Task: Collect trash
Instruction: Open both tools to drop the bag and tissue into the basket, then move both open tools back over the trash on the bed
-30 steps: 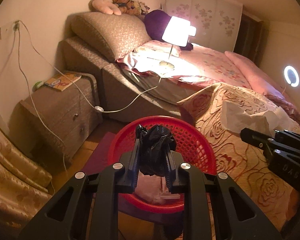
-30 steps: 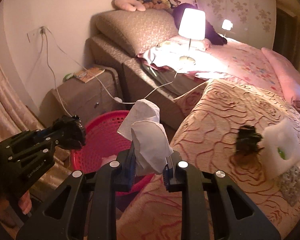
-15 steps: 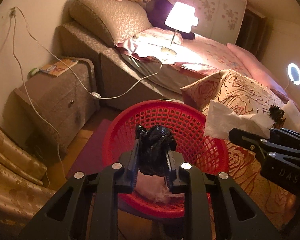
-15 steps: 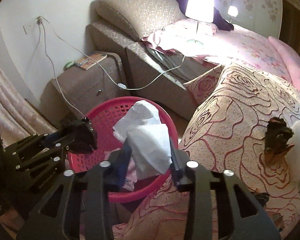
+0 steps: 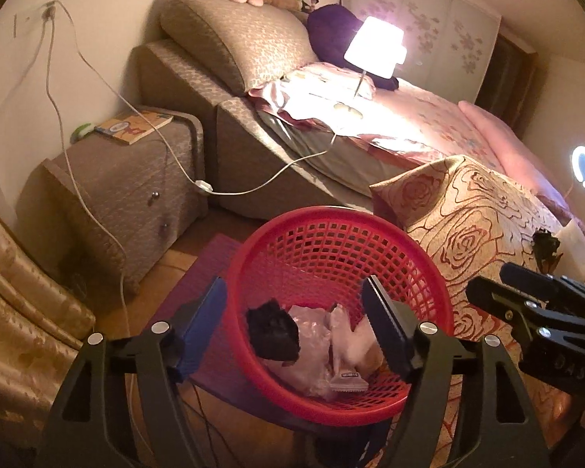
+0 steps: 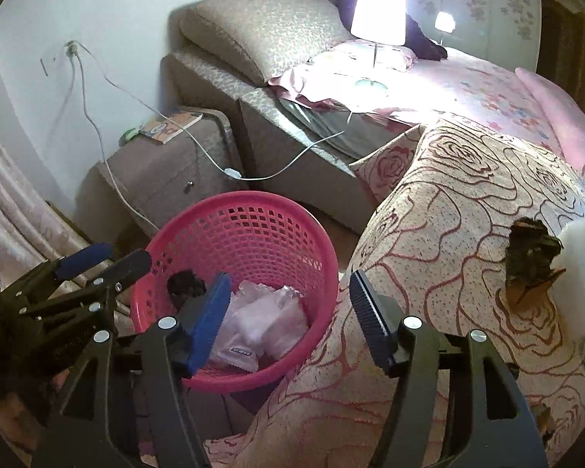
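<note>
Bed behind red basket; rose-patterned cover right of basket. Both tools over basket: left tool and right tool, jaws opening, nothing between them. Black bag and white tissue lie inside basket. Dark scrap on cover, well right of basket.

My left tongs are matte black plastic: two angular arms with triangular cut-outs, each carrying a pair of round silver screw heads. Their inner pads are blue, with fine ribbing along the edge. My right tongs are built the same way, black arms, silver screws, ribbed blue pads. At the right edge of the left wrist view their black side bears faint embossed letters and small silver screws.
</note>
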The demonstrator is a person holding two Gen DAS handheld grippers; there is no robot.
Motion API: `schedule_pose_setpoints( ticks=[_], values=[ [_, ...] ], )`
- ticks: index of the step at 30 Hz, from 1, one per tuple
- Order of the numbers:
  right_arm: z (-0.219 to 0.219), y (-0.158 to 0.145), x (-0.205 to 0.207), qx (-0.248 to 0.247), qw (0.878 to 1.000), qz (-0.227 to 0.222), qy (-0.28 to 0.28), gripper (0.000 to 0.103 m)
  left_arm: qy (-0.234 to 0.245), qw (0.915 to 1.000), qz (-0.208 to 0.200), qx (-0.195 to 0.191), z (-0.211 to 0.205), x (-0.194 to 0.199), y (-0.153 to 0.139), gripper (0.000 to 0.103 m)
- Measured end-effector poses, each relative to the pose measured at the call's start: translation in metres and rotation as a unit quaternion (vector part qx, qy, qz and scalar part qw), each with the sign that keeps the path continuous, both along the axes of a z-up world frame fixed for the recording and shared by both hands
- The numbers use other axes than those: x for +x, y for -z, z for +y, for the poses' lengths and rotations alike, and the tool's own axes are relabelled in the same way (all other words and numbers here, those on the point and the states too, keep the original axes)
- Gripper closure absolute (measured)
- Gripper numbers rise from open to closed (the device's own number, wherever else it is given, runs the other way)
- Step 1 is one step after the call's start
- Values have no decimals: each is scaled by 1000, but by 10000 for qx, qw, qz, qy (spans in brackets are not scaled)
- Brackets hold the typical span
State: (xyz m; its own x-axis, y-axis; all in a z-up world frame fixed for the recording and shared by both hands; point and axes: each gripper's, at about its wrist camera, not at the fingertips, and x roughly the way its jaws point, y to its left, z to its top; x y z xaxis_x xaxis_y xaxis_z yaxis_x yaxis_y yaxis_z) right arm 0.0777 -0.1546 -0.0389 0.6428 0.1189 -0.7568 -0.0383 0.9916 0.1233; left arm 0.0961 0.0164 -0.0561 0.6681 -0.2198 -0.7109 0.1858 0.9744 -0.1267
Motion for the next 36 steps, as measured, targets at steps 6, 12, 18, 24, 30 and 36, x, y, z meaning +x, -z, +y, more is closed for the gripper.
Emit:
schedule_pose_setpoints(
  ticks=[6,12,18,24,30,36],
  values=[
    [-7,-4,-17,81,9999,-82,72,39,46,10000,-51,40,-5,-6,-2,31],
    [-19,-26,-45,158,9991,-357,156,38,213,9997,-101,60,-16,-16,-7,31],
    [-48,-47,-79,112,9967,-645,472,33,440,9989,-183,-3,-29,-27,-15,31],
    [-108,-43,-121,-34,9907,-627,1210,33,770,9967,-271,14,-52,-41,-20,31],
    [-156,-25,-147,-204,9802,-504,1902,33,1112,9933,-306,114,-76,-55,-20,30],
    [-175,-11,-164,-386,9749,-463,2145,32,1403,9898,-244,47,-98,-67,-22,29]
  ],
)
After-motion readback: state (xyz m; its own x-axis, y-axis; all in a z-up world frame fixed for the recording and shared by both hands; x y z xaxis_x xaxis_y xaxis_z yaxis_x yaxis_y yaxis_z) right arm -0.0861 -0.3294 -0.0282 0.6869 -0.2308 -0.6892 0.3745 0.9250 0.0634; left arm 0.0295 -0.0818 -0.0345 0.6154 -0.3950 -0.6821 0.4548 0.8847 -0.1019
